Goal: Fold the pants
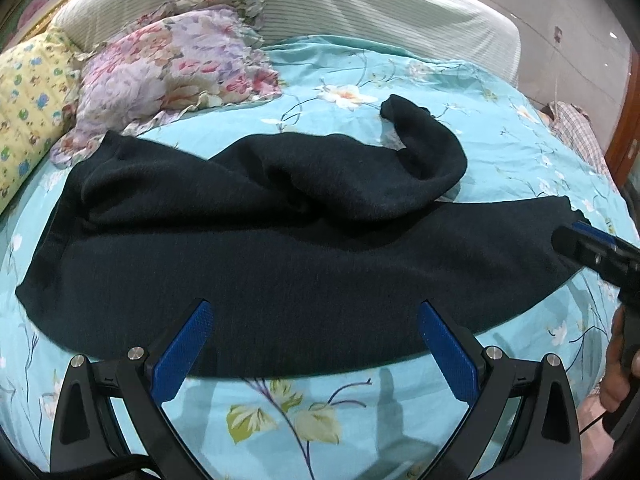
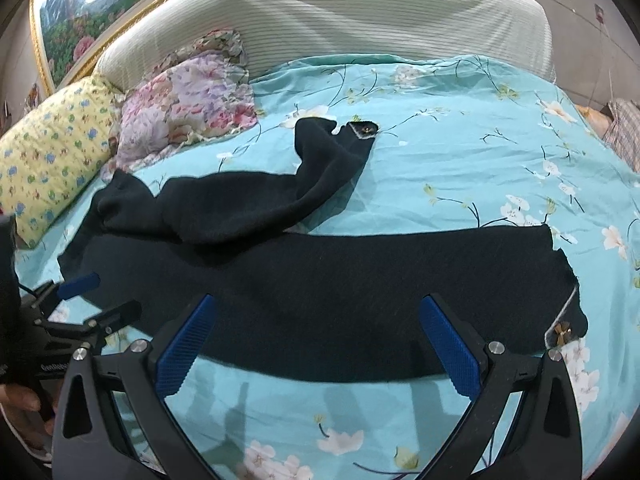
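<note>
In the left wrist view, the nearest thing is the left gripper (image 1: 314, 332), with its 2 blue fingers (image 1: 182, 354) spread wide and nothing between them. It hovers just above the near edge of the dark pants (image 1: 248, 248), which lie across the blue floral bedsheet (image 1: 280, 420). One leg lies long and mostly flat from left to right. The other leg (image 1: 424, 152) is bunched and curls away toward the headboard (image 1: 360, 8). The right gripper (image 1: 592, 248) comes in from the right edge, close to the end of the flat leg; in this view one cannot tell how its jaws stand. No writing is readable here.

In the right wrist view, the right gripper (image 2: 316, 332) is also released and empty, over the near edge of the pants (image 2: 360, 288). The twisted leg (image 2: 320, 168) ends near a floral pillow (image 2: 184, 104). The left gripper (image 2: 92, 300) appears at the left, held by a hand (image 2: 24, 404), with small white lettering on its body that is too blurred to read.

The folding seems barely started: the twisted leg must probably first be straightened and laid on the flat one, and no fold is made yet.
</note>
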`<state>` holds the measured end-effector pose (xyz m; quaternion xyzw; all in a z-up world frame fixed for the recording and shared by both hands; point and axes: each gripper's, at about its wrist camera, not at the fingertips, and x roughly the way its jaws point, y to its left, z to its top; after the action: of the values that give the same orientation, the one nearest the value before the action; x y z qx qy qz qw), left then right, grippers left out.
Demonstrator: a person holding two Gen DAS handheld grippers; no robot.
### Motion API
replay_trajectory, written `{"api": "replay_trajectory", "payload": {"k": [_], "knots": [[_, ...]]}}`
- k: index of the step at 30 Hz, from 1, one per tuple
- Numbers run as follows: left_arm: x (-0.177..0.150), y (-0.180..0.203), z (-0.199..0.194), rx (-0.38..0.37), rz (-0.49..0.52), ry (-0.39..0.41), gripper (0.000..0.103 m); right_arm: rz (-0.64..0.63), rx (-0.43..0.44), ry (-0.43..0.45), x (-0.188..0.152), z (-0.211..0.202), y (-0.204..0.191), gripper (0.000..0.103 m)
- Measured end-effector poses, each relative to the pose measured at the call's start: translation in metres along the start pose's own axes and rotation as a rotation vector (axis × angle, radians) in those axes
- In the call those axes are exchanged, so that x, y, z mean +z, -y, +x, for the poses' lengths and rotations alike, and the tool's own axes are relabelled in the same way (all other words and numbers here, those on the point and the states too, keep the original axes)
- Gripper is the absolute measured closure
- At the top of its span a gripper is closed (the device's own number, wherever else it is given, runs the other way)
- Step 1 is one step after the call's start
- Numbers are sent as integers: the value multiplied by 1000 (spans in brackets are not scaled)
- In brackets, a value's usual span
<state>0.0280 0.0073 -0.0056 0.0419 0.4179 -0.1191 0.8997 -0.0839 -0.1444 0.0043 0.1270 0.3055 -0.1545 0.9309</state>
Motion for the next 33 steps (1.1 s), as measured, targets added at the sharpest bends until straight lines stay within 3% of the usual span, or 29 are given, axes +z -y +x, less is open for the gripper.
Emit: {"api": "replay_trajectory", "payload": {"k": [3, 7, 11, 18, 24, 33], "knots": [[7, 5, 4, -14, 25, -1, 1, 65, 49, -29, 10, 5, 11, 2], [19, 15, 9, -38, 53, 0, 1, 127, 82, -86, 26, 17, 24, 13], [34, 28, 18, -60, 90, -1, 1, 191, 93, -136, 43, 35, 33, 13], [58, 51, 39, -109, 178, -10, 1, 281, 192, -137, 80, 73, 55, 33], [75, 70, 66, -133, 255, -43, 1, 315, 220, -161, 107, 110, 69, 42], [88, 76, 99, -168, 276, -97, 1, 416, 234, -250, 128, 176, 94, 50]]}}
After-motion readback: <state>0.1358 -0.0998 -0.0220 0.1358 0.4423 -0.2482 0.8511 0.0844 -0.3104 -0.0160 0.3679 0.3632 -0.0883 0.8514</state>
